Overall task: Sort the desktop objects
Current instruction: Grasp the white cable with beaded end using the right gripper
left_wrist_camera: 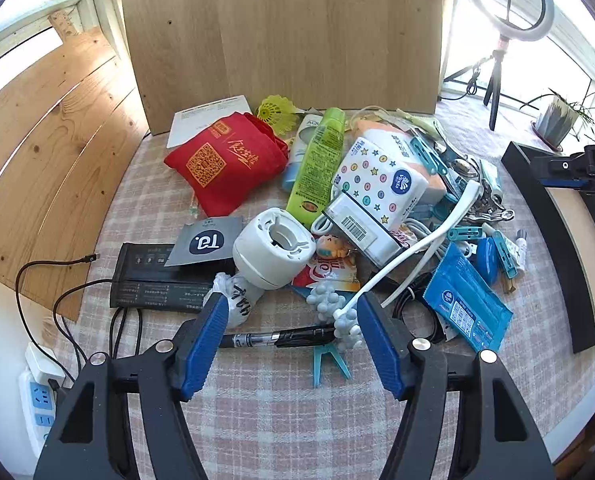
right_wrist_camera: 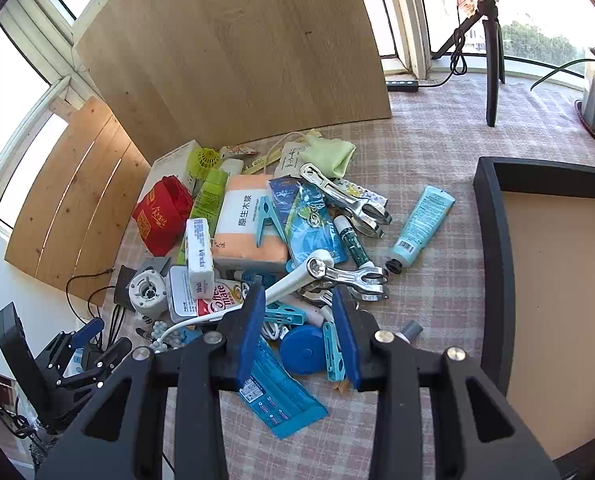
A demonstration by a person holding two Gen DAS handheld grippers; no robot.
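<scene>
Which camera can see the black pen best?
The left wrist camera. The black pen lies in plain sight on the checked cloth, right in front of the left gripper. In the right wrist view only a dark tip seems to peek out, too small to tell.

The black tray [right_wrist_camera: 493,264] runs off the right wrist view's edge at three o'clock, so its far wall is unseen, and the ring light [left_wrist_camera: 505,0] is cropped at one o'clock in the left view. Print on the blue wipes packet [left_wrist_camera: 467,308] is too small to read, and the black pen [left_wrist_camera: 281,336] lies partly hidden behind the white knobbed massager [left_wrist_camera: 337,308].
</scene>
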